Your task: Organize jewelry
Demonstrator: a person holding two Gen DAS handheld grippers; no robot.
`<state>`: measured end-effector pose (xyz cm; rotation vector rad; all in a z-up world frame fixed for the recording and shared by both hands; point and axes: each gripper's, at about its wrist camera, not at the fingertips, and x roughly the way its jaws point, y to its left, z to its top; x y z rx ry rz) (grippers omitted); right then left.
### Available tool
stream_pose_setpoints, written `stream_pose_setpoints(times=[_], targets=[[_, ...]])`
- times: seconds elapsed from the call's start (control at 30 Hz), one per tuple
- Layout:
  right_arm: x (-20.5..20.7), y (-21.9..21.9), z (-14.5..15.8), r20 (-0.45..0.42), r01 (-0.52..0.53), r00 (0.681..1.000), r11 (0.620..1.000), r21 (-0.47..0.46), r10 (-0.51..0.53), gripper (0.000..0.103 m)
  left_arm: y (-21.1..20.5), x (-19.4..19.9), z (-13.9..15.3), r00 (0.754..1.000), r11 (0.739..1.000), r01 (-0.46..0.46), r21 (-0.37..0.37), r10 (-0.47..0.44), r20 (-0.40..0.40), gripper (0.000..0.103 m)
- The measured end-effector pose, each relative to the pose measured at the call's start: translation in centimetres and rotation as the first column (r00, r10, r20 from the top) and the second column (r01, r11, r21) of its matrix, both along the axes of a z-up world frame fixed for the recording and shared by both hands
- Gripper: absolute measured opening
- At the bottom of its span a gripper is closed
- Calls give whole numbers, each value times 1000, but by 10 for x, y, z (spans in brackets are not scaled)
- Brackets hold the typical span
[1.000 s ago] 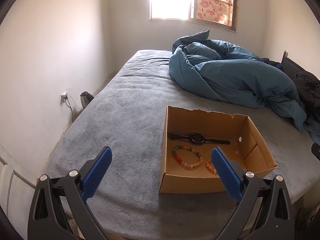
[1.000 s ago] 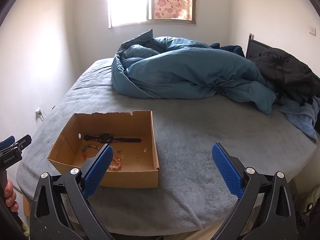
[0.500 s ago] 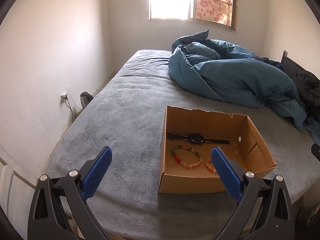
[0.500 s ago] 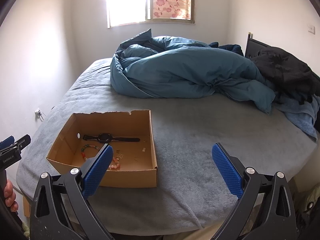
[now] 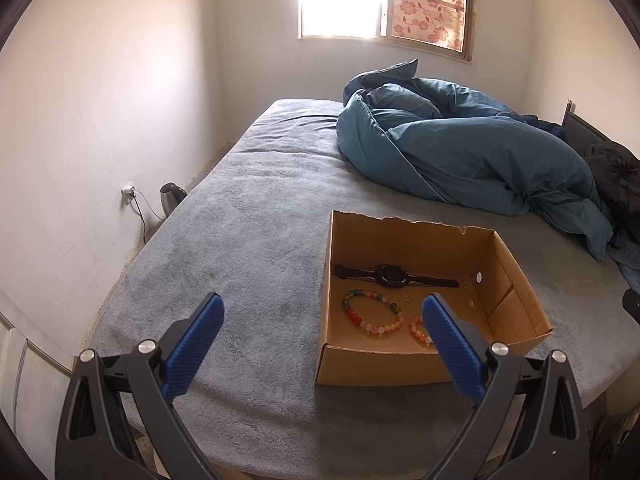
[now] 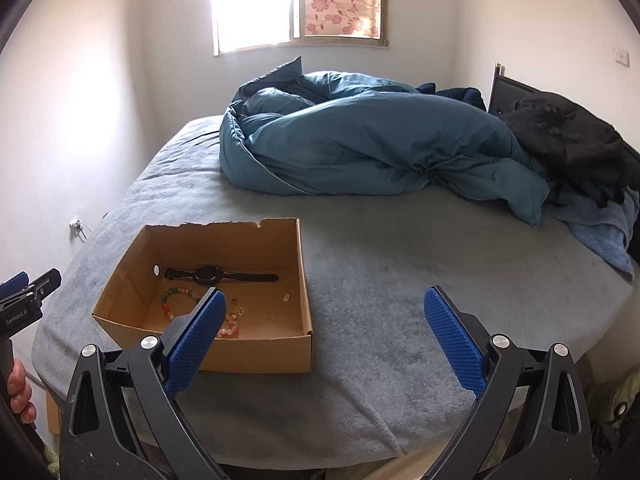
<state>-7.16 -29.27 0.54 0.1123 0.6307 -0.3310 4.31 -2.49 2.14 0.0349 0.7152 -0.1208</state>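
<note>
My left gripper (image 5: 320,320) and right gripper (image 6: 324,312) both hover with jaws spread wide, holding nothing. The jewelry lies inside the cardboard box (image 5: 400,368): a watch (image 5: 394,275) stretched crosswise along its far side. The left gripper looks nearer the box.

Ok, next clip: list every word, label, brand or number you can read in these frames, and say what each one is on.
"GenRobot.AI": white lettering on the black body of the left gripper, at the left edge of the right wrist view.
Watch in the cardboard box: its face is too small to read.
Nothing else carries readable text.
</note>
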Motion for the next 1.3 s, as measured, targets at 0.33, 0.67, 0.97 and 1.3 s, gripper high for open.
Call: stream_pose_setpoints(times=[0.33,0.67,0.97,1.3], targets=[[-1,-1,-1,-5,-3,1000,1000,1,3,95,0,-1,-1,1000,1000,-1,-1,1,-3,97],[-2,-1,0,-5,-3,1000,1000,2,3,95,-1,-2,-3,1000,1000,1,2,-1,-3,97],[-3,-3,-1,-6,-4,1000,1000,3,4,95,-2,-2,-2,1000,1000,1,2,-1,-4,97],[-4,-5,-1,-4,-6,1000,1000,9,6,95,-4,-5,-3,1000,1000,1,2,-1,-1,97]])
